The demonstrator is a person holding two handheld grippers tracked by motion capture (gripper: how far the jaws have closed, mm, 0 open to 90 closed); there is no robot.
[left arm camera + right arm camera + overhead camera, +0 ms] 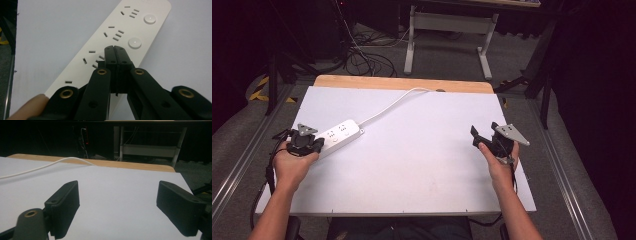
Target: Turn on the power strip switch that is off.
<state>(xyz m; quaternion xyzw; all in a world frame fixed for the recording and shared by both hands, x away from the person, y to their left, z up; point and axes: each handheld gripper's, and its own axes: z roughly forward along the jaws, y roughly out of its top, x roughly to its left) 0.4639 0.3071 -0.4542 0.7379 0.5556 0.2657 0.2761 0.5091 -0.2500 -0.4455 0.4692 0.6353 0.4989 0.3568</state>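
A white power strip [339,134] lies at the left of the white tabletop [422,170], and its white cable [392,104] runs off toward the far edge. My left gripper [316,145] is at the strip's near end. In the left gripper view the strip [135,23] shows several socket groups and two round buttons. There the left gripper [115,50] is shut with nothing between the jaws, its tips over the strip's face beside the nearer button [134,42]; whether they touch it I cannot tell. My right gripper [484,131] is held at the right side, open and empty [117,195].
A bare wooden strip [402,83] edges the table's far side, and the cable [45,166] crosses it. Beyond stand a white desk frame [447,30] and loose cables on the floor [362,60]. Metal rails run along both sides of the table.
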